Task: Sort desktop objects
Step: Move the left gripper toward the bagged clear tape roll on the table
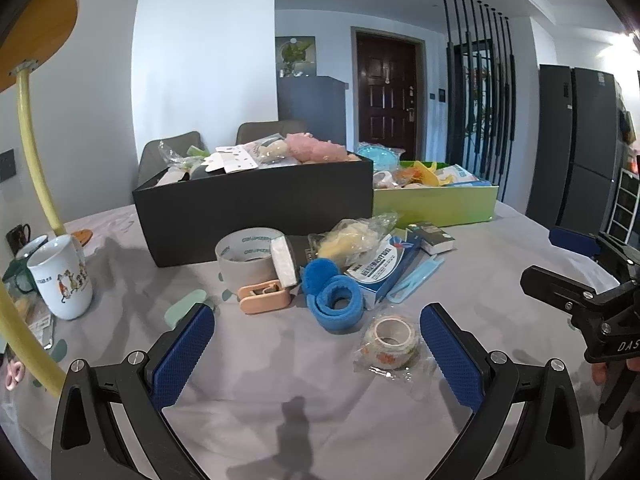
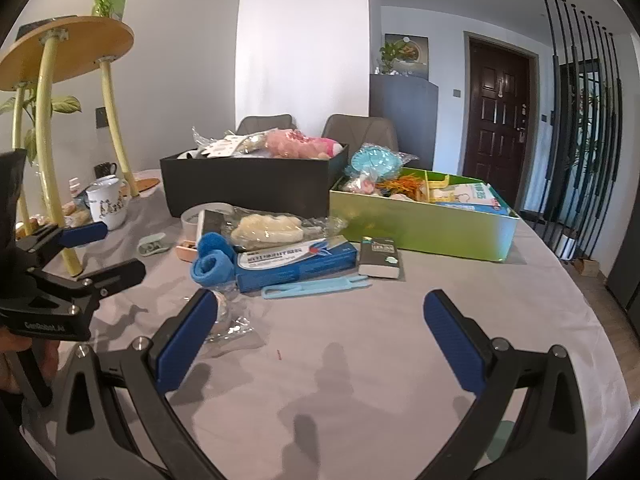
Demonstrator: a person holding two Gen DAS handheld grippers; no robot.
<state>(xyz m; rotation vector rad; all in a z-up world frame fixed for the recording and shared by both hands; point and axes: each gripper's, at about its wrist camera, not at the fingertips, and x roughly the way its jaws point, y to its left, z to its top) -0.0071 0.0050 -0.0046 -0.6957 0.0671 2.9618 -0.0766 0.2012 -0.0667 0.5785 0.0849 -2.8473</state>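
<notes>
Our left tongs (image 1: pixel 316 344) have black plastic arms shaped like curved wishbones, each with a teardrop cut-out and two silver screw heads near the joint. The fingers (image 1: pixel 182 354) carry blue pads with a fine diamond knurl. Our right tongs (image 2: pixel 320 336) are built the same: black arms, silver screws, blue textured pads (image 2: pixel 454 346). White lettering marks each black housing, and bare skin shows beneath the grip.

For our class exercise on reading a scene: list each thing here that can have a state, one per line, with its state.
left hand-held gripper: open, empty.
right hand-held gripper: open, empty.
black box: lidless, heaped full.
green box: lidless, filled.
small tape roll: wrapped in plastic, on its side.
white mug: upright.
</notes>
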